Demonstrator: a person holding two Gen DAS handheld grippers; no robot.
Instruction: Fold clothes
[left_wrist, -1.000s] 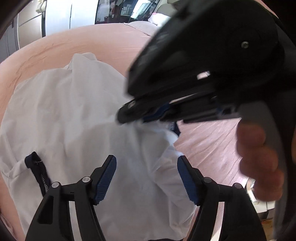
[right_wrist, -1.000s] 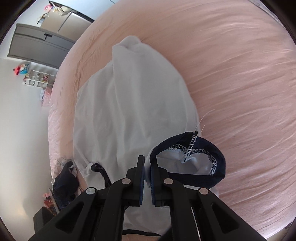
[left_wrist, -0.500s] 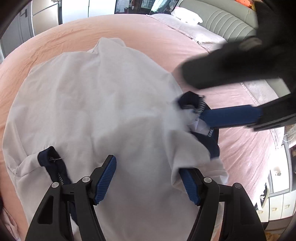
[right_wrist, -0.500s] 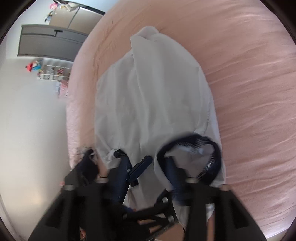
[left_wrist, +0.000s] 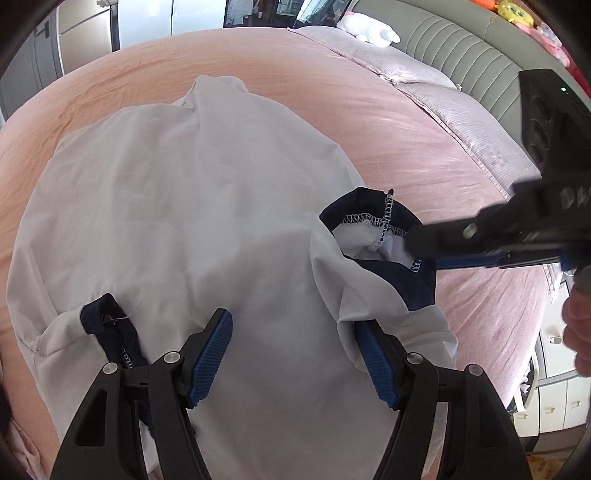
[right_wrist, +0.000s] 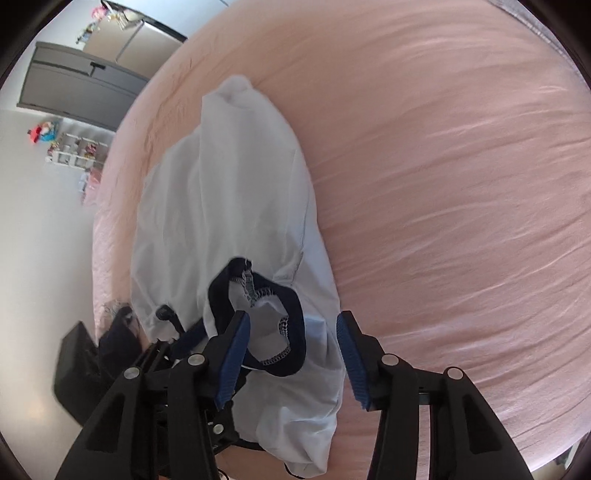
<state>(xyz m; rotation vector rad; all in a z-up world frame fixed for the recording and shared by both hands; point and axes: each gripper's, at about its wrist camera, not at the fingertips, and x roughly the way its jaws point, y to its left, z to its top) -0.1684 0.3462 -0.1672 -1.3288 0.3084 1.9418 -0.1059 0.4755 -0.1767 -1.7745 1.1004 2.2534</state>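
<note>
Garment: white T-shirt (left_wrist: 192, 206) with navy-trimmed sleeves, lying inside out on the pink bed sheet (left_wrist: 369, 122).
Change: 1.0 s ago the right gripper (right_wrist: 291, 354) was clamped on the right sleeve cuff (left_wrist: 376, 236); its jaws now stand apart, the cuff released between them.
Left gripper (left_wrist: 295, 354): released, jaws spread over the shirt body, holding nothing.
Left sleeve cuff (left_wrist: 107, 325): flat, untouched.
Task implication: sleeve placement appears done; judged early, no body fold yet.
</note>
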